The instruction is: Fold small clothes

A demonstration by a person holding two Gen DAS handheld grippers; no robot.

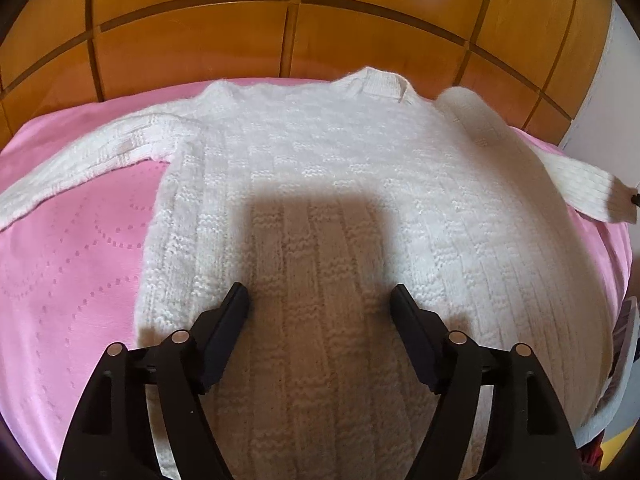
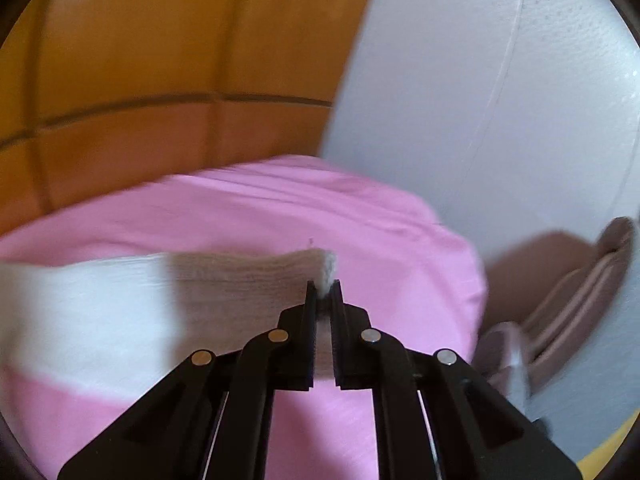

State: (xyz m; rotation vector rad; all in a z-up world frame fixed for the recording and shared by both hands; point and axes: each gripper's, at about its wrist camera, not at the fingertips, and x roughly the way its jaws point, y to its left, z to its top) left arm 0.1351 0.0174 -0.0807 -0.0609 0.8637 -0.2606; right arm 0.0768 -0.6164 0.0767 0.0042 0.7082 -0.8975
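A white knitted sweater [image 1: 340,200] lies flat on a pink bedspread [image 1: 80,248], collar toward the wooden headboard, left sleeve [image 1: 92,160] stretched out to the left. My left gripper [image 1: 320,300] is open and empty, hovering above the sweater's lower body. The right sleeve [image 1: 560,172] runs out to the right, lifted off the bedspread. In the right wrist view my right gripper [image 2: 324,292] is shut on the cuff of that sleeve [image 2: 224,276], which stretches away to the left above the bedspread [image 2: 360,216].
A wooden panelled headboard [image 1: 280,32] stands behind the bed. A white wall [image 2: 500,100] is to the right of the bed. A brownish striped object [image 2: 580,280] lies beside the bed's right edge.
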